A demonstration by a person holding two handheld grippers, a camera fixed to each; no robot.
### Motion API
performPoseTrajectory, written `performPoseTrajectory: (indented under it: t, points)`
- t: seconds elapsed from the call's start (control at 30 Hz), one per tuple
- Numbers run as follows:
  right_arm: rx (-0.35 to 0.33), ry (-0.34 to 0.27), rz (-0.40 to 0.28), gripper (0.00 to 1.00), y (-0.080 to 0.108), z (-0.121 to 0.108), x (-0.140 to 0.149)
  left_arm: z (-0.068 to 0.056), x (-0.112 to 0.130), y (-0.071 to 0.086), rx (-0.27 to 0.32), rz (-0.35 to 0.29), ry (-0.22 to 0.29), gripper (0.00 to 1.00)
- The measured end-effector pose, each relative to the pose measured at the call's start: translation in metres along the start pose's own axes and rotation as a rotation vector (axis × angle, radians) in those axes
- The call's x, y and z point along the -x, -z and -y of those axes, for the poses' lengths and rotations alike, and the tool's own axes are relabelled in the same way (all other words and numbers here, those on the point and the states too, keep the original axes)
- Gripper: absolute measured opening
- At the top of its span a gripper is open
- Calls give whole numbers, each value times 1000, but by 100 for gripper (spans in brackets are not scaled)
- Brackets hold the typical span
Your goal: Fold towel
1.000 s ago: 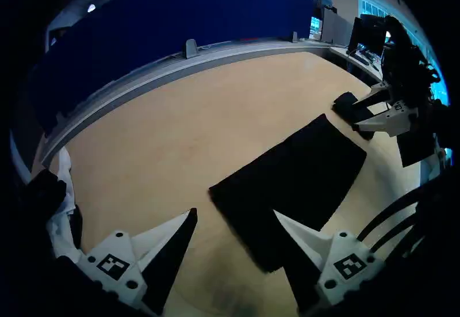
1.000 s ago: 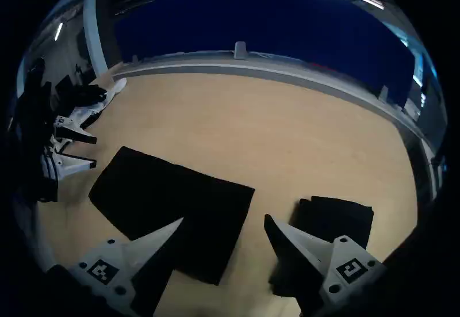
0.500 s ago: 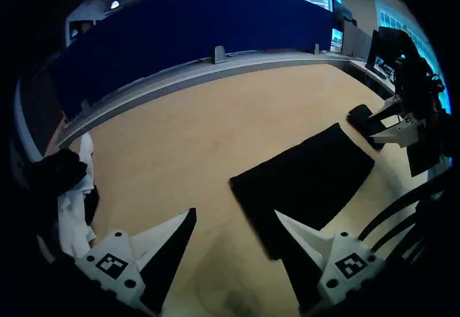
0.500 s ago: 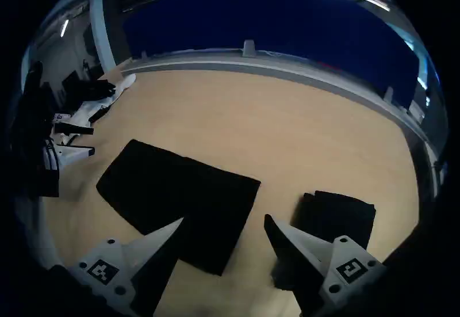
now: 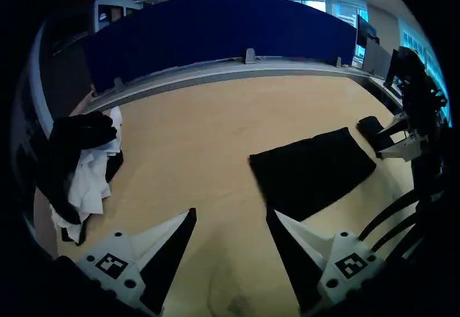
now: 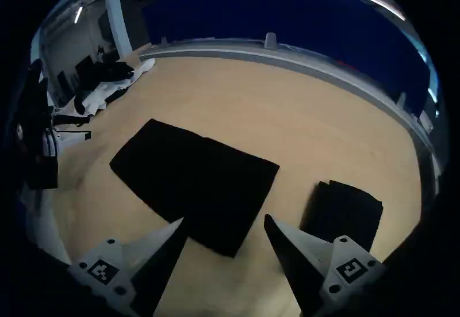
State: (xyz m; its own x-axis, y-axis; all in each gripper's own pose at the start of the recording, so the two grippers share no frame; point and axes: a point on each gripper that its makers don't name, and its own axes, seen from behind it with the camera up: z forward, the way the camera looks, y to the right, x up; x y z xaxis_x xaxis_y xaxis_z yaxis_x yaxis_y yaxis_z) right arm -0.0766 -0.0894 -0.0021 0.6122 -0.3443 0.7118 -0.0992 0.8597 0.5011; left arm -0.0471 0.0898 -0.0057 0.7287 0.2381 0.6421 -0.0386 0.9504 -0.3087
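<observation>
A black towel lies flat and unfolded on the wooden table. My left gripper hovers open just short of the towel's near left corner, holding nothing. In the right gripper view the same towel spreads ahead of my right gripper, which is open and empty above the towel's near edge. The right gripper also appears past the towel's far end in the left gripper view. The left gripper shows at the far left of the right gripper view.
A folded black towel stack sits right of the flat towel, seen small as the stack. A heap of black and white cloths lies at the table's left end. A blue divider backs the table.
Both grippers have drawn back from the towel, which now lies farther from the fingers. The left view has swung left, bringing the cloth heap into sight.
</observation>
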Motion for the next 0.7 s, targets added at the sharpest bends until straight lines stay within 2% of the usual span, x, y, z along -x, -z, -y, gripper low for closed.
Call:
performPoseTrajectory:
  t: [0.27, 0.47, 0.7]
  points:
    - [-24, 30, 29, 98, 5, 5, 13, 14, 18, 24, -55, -3, 56, 90]
    - [-26, 37, 45, 98, 2, 4, 19, 20, 25, 32, -72, 0, 86, 90]
    - [-27, 49, 68, 98, -1, 4, 30, 22, 26, 38, -78, -3, 90, 90]
